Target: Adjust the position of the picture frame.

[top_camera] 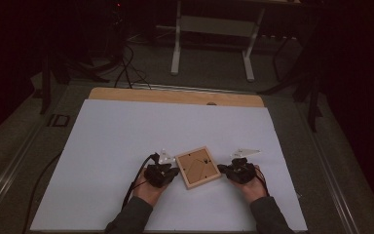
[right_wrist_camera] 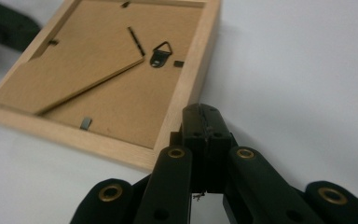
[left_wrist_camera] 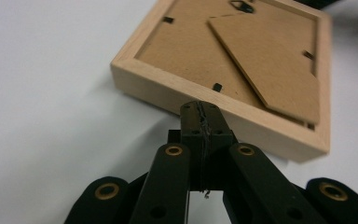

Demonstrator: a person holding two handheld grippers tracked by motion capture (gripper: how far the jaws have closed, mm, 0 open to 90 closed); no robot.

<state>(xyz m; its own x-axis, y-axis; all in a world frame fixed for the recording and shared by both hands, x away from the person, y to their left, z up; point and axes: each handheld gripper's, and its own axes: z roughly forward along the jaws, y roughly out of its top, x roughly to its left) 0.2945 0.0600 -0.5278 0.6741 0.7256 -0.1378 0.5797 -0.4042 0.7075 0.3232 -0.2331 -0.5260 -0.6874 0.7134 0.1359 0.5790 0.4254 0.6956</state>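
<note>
A small wooden picture frame (top_camera: 197, 167) lies face down on the white table cover (top_camera: 126, 136), its brown backing board and folded stand facing up. My left gripper (top_camera: 174, 171) is shut, its tips pressed against the frame's left edge (left_wrist_camera: 223, 109). My right gripper (top_camera: 221, 168) is also shut, its tips at the frame's right edge (right_wrist_camera: 186, 100). In the right gripper view a black hanger clip (right_wrist_camera: 161, 53) and small metal tabs sit on the backing. Neither gripper holds anything between its jaws.
A strip of bare wooden tabletop (top_camera: 175, 96) runs along the far edge of the white cover. Beyond it a white desk frame (top_camera: 214, 44) stands on the dark floor, with cables (top_camera: 126, 68) to its left.
</note>
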